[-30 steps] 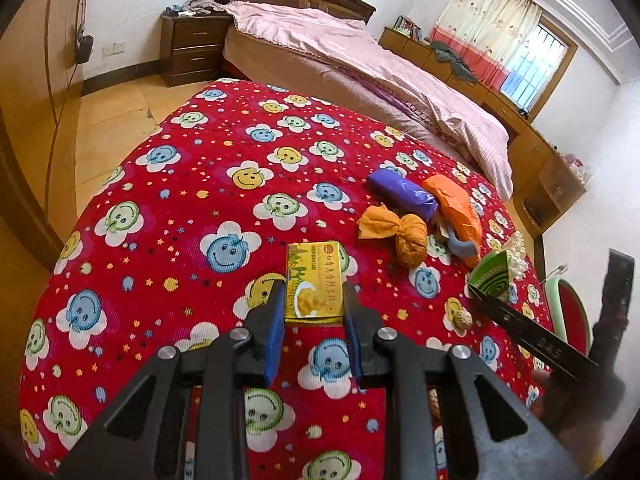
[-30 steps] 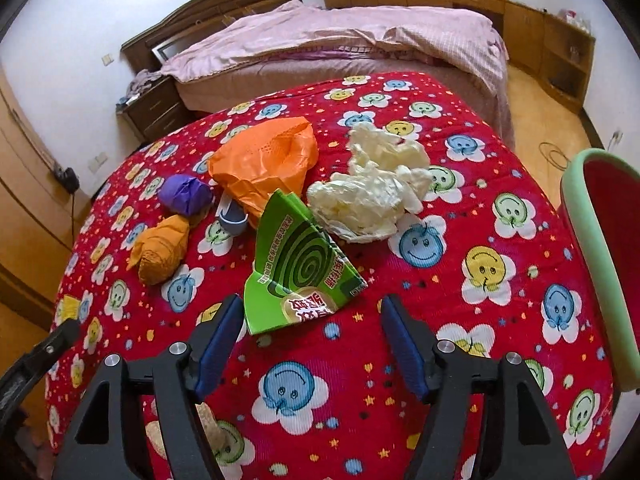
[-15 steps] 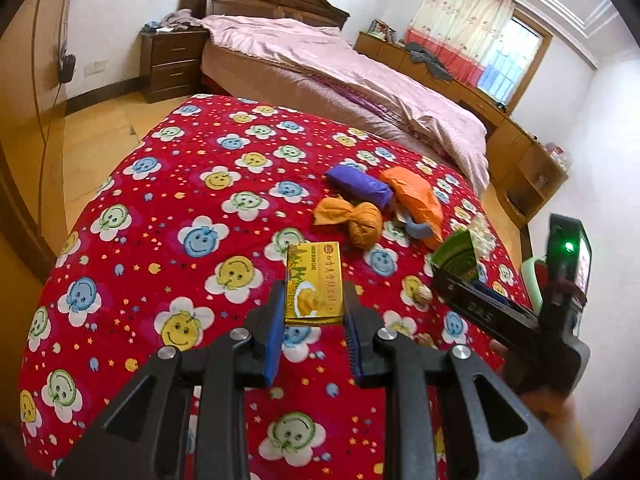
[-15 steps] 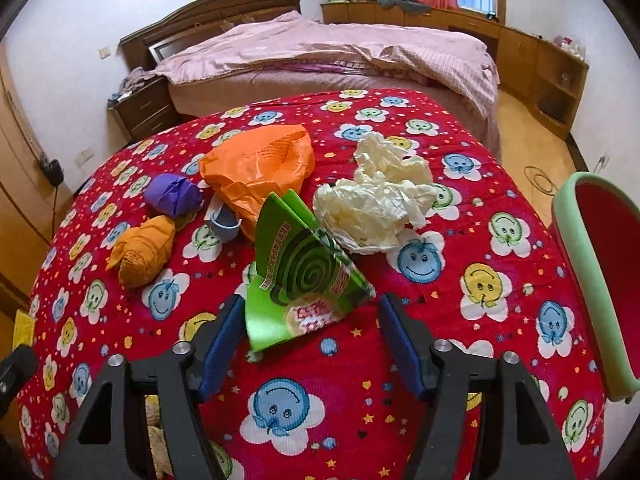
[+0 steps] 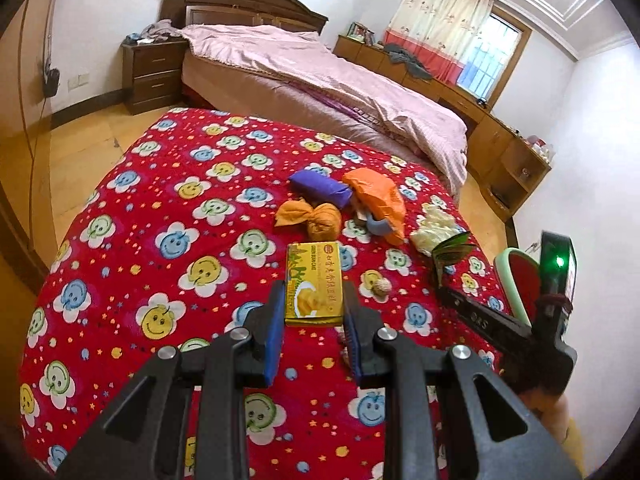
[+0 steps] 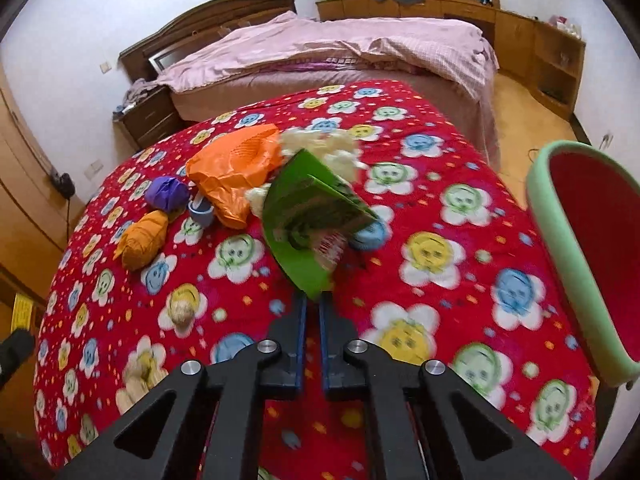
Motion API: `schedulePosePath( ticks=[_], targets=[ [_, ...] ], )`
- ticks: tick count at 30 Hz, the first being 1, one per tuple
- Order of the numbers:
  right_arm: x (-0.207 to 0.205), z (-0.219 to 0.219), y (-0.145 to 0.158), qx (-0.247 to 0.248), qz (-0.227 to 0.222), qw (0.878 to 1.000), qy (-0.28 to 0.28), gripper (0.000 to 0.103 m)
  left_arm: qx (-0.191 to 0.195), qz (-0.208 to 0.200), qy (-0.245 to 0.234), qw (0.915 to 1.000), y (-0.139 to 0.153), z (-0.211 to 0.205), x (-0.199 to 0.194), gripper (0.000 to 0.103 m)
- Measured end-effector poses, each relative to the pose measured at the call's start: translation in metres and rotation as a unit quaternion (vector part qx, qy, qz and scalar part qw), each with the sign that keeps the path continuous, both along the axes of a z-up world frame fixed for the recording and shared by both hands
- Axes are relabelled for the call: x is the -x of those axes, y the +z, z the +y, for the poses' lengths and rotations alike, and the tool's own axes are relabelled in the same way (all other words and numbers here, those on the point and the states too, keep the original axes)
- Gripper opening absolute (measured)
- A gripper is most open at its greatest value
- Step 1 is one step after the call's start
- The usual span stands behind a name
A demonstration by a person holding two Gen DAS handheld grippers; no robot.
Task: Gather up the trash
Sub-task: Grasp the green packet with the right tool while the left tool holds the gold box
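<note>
My left claw (image 5: 313, 312): pinching one yellow box (image 5: 314, 288), low centre of frame, over the red table (image 5: 132, 216). My right claw (image 6: 313, 312): nearly pressed together on one green packet (image 6: 308, 220), mid-frame. On the table: one purple bundle (image 6: 167, 193), two orange bundles (image 6: 236, 168), one white wad (image 5: 434, 230). One bin (image 6: 560, 248) at the right edge.

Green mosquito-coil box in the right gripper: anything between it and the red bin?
Nothing visible. The right gripper is shut on the green mosquito-coil box, lifted off the red smiley-flower blanket. The red bin with the green rim stands to its right, past the blanket's edge, with only bare blanket between.
</note>
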State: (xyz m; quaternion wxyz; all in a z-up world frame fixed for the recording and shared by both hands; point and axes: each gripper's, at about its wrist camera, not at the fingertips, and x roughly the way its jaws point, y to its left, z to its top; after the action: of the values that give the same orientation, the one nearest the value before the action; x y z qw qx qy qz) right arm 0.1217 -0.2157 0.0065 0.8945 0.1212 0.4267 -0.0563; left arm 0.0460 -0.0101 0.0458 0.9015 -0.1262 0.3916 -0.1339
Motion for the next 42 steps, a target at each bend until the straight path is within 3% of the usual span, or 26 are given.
schedulePosePath(
  ticks=[11, 14, 16, 20, 24, 32, 40, 41, 42],
  targets=[
    [0.038, -0.022, 0.023, -0.026, -0.043, 0.999, 0.008, 0.005, -0.013, -0.017, -0.042, 0.9989, 0.017, -0.036, 0.001, 0.026],
    [0.032, -0.023, 0.023, -0.036, -0.04, 0.999, 0.01, 0.027, -0.014, -0.016, -0.047, 0.9987, 0.016, -0.04, -0.004, 0.026],
    [0.029, -0.024, 0.022, -0.04, -0.039, 0.998, 0.012, 0.034, -0.015, -0.016, -0.048, 0.9986, 0.015, -0.042, -0.009, 0.026],
    [0.013, -0.02, 0.021, -0.018, -0.032, 0.999, 0.019, 0.062, -0.014, -0.017, -0.045, 0.9988, 0.013, -0.043, -0.018, 0.026],
    [-0.007, -0.015, 0.016, 0.003, -0.023, 0.999, 0.034, 0.076, -0.017, -0.02, -0.04, 0.9989, 0.011, -0.042, -0.026, 0.026],
    [-0.042, -0.001, -0.002, 0.019, -0.002, 0.999, 0.036, 0.077, -0.015, -0.011, -0.032, 0.9993, 0.005, -0.038, -0.043, 0.026],
    [-0.053, -0.003, -0.006, 0.021, -0.007, 1.0, 0.017, 0.078, -0.021, -0.012, -0.027, 0.9994, 0.0, -0.039, -0.051, 0.026],
    [-0.052, -0.003, -0.006, 0.02, -0.008, 1.0, 0.015, 0.076, -0.02, -0.011, -0.028, 0.9994, -0.001, -0.04, -0.051, 0.026],
    [-0.051, -0.004, -0.005, 0.025, -0.008, 1.0, 0.011, 0.067, -0.02, -0.011, -0.028, 0.9993, -0.001, -0.041, -0.052, 0.026]
  ],
)
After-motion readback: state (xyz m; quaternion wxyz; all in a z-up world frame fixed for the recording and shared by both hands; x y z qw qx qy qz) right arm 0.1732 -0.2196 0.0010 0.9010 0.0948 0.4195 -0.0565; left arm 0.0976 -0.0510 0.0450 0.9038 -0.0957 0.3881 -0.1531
